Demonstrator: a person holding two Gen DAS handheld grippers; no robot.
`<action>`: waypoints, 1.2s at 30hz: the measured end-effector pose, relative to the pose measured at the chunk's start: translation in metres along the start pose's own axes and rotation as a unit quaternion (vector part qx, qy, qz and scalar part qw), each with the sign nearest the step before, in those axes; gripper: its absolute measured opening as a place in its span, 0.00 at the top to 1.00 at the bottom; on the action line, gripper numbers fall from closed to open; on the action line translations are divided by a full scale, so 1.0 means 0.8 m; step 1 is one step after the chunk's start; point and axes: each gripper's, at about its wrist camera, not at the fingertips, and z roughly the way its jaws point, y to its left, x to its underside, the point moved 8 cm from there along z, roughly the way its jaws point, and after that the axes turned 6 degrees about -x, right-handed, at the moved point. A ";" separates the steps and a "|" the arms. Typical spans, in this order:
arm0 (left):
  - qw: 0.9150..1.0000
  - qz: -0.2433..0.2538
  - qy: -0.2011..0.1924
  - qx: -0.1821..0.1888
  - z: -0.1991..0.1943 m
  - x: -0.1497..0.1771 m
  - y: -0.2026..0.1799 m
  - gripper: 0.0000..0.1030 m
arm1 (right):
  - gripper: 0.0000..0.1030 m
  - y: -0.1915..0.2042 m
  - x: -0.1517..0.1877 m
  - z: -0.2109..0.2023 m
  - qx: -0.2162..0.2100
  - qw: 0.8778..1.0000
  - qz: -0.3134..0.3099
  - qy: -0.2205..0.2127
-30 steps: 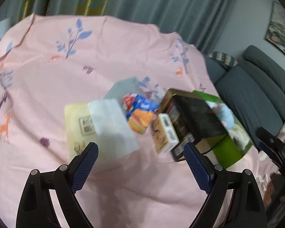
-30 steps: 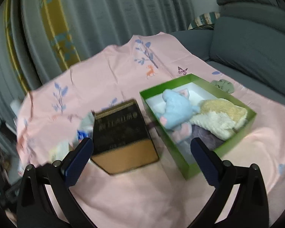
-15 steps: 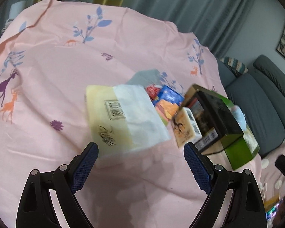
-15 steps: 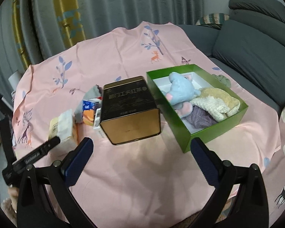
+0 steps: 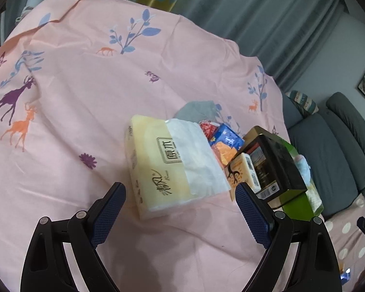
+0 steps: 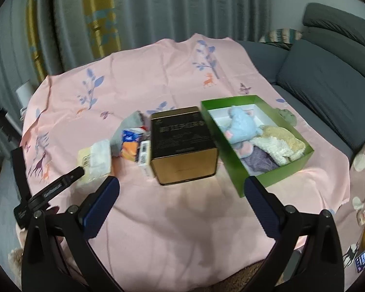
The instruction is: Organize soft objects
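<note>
Tissue pack (image 5: pixel 168 168) on the pink cloth (image 5: pixel 85 97), just left of the small packets and the tin (image 5: pixel 275 168); both grippers gape, holding nothing
Its long axis runs near to far, tilted slightly leftward; the left gripper (image 5: pixel 180 209) should straddle the short width, then close gently. The right gripper (image 6: pixel 182 209) hangs before the green box (image 6: pixel 275 177)

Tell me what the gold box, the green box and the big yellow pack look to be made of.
Gold box: likely metal tin, glossy, with sharp reflections and rounded edges.
Green box: apparently cardboard, smooth green outside, white inside, thin straight walls.
Yellow pack: seemingly soft tissues in thin plastic film, which wrinkles and shines; a white sheet sticks out on top.
</note>
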 end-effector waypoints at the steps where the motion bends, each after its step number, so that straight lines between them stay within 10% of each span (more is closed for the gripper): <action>1: 1.000 -0.001 -0.001 0.001 -0.001 0.000 0.000 0.11 | 0.01 0.004 0.000 -0.001 0.000 1.000 -0.002 -0.002; 13: 0.999 0.007 -0.012 0.043 -0.034 0.000 -0.017 0.11 | 0.03 0.048 0.028 0.042 -0.088 0.995 0.051 0.026; 24: 0.999 0.038 -0.004 -0.015 -0.055 0.012 0.021 0.11 | 0.20 0.014 0.019 0.080 -0.111 0.987 0.110 0.042; 36: 1.000 0.010 -0.001 0.008 -0.064 0.004 0.039 0.11 | 0.44 0.113 -0.068 0.177 -0.089 0.993 -0.012 0.077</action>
